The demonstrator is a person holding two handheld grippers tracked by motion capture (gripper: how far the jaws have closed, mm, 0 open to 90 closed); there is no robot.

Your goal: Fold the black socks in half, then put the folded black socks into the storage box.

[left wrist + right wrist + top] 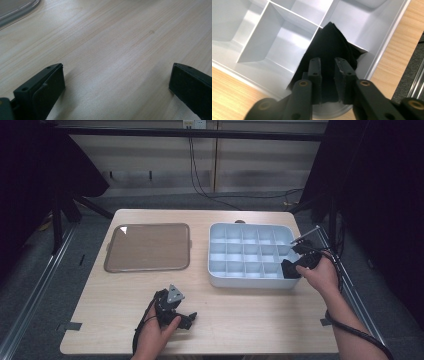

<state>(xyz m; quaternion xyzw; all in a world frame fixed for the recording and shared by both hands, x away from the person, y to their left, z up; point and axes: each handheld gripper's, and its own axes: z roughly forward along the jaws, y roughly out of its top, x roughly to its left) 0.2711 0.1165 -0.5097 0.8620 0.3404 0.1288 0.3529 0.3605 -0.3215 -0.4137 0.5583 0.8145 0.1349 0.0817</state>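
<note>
A light wood table is seen from above, with a brown tray laid flat on its left half and a white bin with a grid of compartments on its right half — the two are set apart by a strip of bare tabletop. A black cloth is bunched in the bin's near-right corner compartment, partly draped over the divider and up against the outer wall; in the high view it is seen as a dark lump at that same corner. The right gripper is held over that compartment, pointed down at the cloth, jaws parted a little with a narrow gap between them. The cloth is not pinched — the pads are seen clear of it, with the fabric lying below and beyond the tips, so the grip counts as released. In the high view the right gripper is seen at the bin's right edge, with the hand behind it. The left gripper is rested low on the table near the front edge, well apart from tray and bin. Its jaws are spread wide in the left gripper view, nothing between them but bare wood; a corner of the tray is caught at top left.
</note>
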